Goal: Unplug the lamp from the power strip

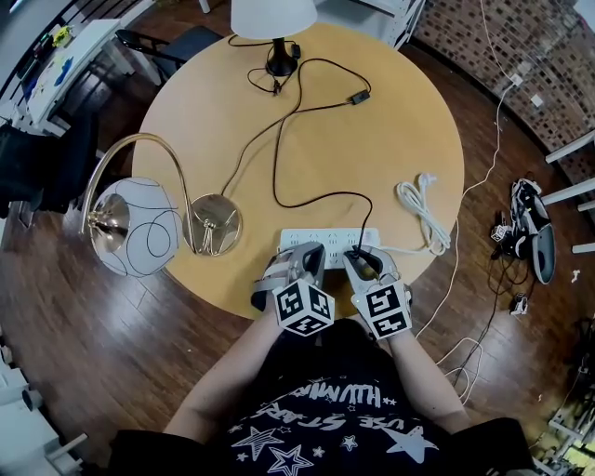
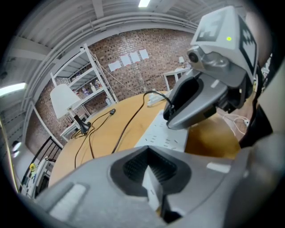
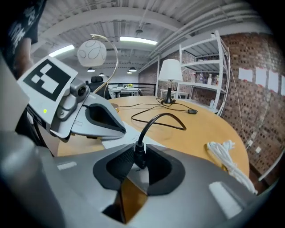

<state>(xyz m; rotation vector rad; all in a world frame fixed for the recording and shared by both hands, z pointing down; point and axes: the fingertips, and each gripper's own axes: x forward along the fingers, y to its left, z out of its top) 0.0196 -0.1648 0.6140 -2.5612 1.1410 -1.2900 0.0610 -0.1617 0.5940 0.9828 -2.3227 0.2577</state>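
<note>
A white power strip (image 1: 330, 238) lies near the front edge of the round wooden table (image 1: 390, 121). A black plug (image 1: 356, 252) stands in its right part. Its black cord (image 1: 275, 167) runs back toward a lamp with a white shade (image 1: 272, 17). My right gripper (image 1: 361, 263) comes down over the plug. In the right gripper view its jaws (image 3: 140, 150) are shut on the plug (image 3: 140, 156). My left gripper (image 1: 307, 256) is shut, its tips (image 2: 147, 148) over the strip's (image 2: 162, 133) left end with nothing between them.
A gold gooseneck lamp has its base (image 1: 216, 223) on the table, and its glass globe (image 1: 130, 228) hangs past the left rim. A coiled white cable (image 1: 420, 206) lies right of the strip. Cables and gear (image 1: 530, 232) are on the floor at right.
</note>
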